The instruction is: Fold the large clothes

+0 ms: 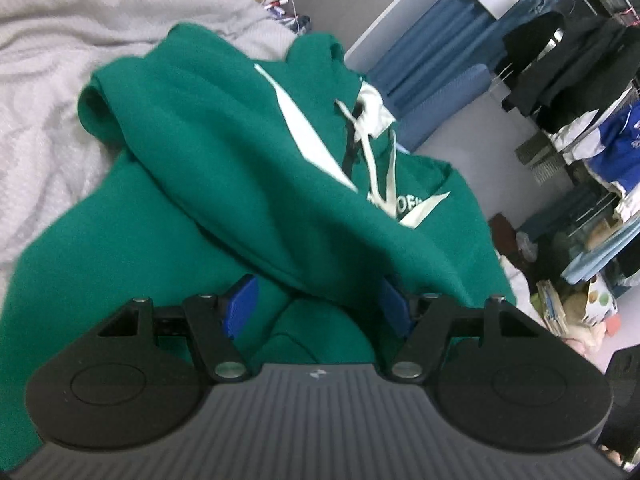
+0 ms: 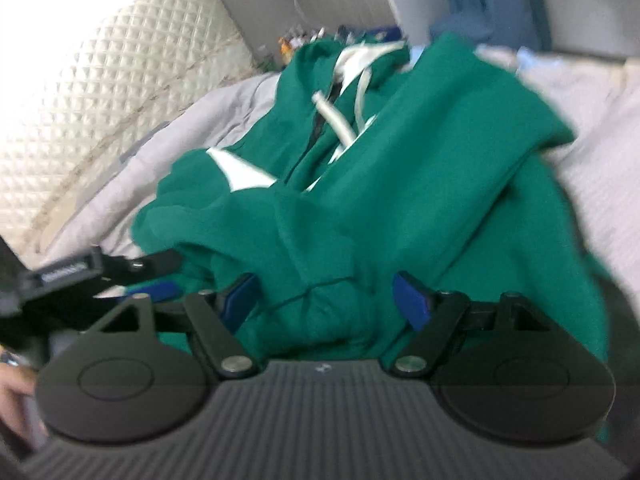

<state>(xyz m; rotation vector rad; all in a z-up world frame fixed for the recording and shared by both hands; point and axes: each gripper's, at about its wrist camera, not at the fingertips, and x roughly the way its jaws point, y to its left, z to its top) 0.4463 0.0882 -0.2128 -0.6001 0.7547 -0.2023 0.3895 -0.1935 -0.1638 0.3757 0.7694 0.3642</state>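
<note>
Two wrist-cam views over a bed w/ a pale grey blanket (image 1: 48, 92). A green hoodie (image 1: 224, 152) w/ white stripes and cream drawstrings (image 1: 370, 160) lies bunched on the blanket, partly folded over itself, hood end far from the cameras, hem end nearest.

Left gripper (image 1: 316, 304): jaws spread wide, blue pads either side of a green fold; cloth sits between them but neither pad looks to be pressing on it, so released. Right gripper (image 2: 326, 300): also spread wide, a hem-like seam ridge of the hoodie between the pads, not pinched. The left gripper also shows at the left edge of the right view, just beside the cloth.

Judgement: both tools seem between grips, prob. about to re-grasp for the next fold. To do it well: pick one layer edge per gripper, not a bunched wad; take matching corners so the fold lands square; keep drawstrings tucked inside; smooth the lumpy overlap before folding again, since the soft blanket gives little support.
</note>
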